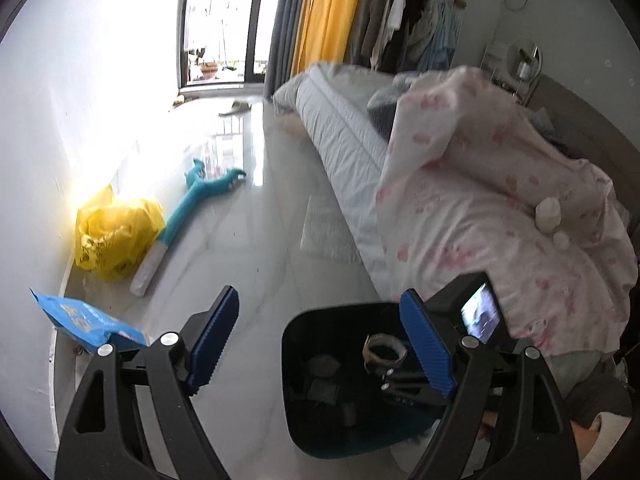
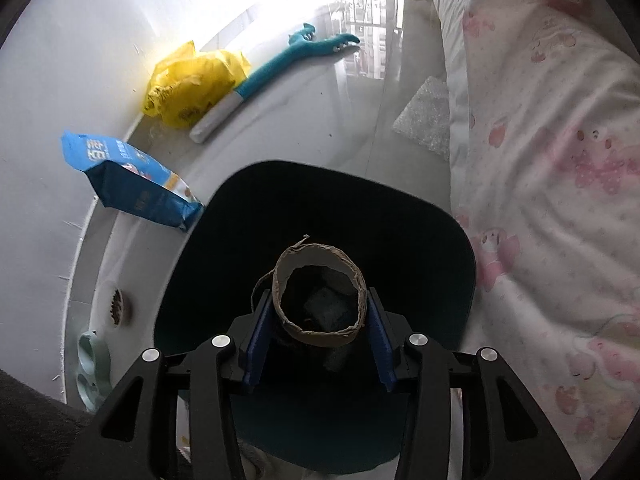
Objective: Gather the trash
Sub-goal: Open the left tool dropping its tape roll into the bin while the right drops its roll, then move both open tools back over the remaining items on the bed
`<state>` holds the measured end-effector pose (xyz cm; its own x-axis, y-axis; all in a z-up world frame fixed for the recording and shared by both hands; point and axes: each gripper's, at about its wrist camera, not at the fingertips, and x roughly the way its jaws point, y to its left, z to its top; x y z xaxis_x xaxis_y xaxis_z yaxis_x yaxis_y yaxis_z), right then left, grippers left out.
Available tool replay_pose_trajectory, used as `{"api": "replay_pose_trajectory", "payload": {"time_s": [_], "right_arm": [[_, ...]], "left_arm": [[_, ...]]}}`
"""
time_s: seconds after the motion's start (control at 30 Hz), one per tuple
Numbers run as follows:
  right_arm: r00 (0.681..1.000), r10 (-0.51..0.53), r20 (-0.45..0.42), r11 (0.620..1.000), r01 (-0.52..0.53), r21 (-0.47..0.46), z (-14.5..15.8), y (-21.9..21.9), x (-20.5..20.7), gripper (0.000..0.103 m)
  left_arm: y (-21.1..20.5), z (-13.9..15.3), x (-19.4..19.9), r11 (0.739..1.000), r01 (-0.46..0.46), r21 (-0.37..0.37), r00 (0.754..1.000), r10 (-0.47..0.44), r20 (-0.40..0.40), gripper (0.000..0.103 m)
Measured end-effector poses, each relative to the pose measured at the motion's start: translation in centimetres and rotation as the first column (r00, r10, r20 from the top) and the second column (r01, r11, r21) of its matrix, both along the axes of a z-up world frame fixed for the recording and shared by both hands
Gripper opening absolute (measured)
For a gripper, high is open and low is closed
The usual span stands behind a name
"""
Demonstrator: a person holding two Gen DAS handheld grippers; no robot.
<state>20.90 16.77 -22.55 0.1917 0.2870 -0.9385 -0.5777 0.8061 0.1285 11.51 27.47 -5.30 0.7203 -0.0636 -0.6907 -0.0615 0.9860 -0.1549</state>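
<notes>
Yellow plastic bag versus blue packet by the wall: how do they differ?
The yellow plastic bag is crumpled and shapeless; the blue packet keeps a boxy form with flat printed faces. The bag lies farther from the dark bin, against a teal long-handled tool; the packet sits right beside the bin's rim. Both rest on the floor along the white wall.

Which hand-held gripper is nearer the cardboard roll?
Right. The right hand-held gripper has the cardboard roll between its fingers over the bin; the left hand-held gripper stands open beside it, empty.
</notes>
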Motion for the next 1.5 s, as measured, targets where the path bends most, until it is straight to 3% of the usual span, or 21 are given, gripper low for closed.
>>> {"api": "replay_pose_trajectory", "payload": {"time_s": [0.07,0.17,0.77,1.5], "right_arm": [[1.000,-0.010,0.003,1.000,0.009,0.004,0.0,-0.1,0.1,0.060],[1.000,-0.020,0.014,1.000,0.019,0.008,0.4,-0.5,0.1,0.065],[0.977,-0.052,0.209,0.984,0.014,0.178,9.5,-6.7,0.1,0.076],[0.928,-0.189,0.321,0.963,0.112,0.244,13.5,-18.2,2.2,0.081]], "left_arm": [[0.0,0.5,-0.2,1.000,-0.004,-0.003,1.000,0.004,0.024,0.085],[-0.1,1.1,-0.3,1.000,-0.013,-0.003,0.999,0.013,0.049,0.085],[-3.8,5.2,0.5,1.000,0.015,-0.002,0.979,-0.015,0.205,0.085],[-12.6,4.1,5.1,0.991,0.134,0.006,0.971,-0.132,0.199,0.087]]}}
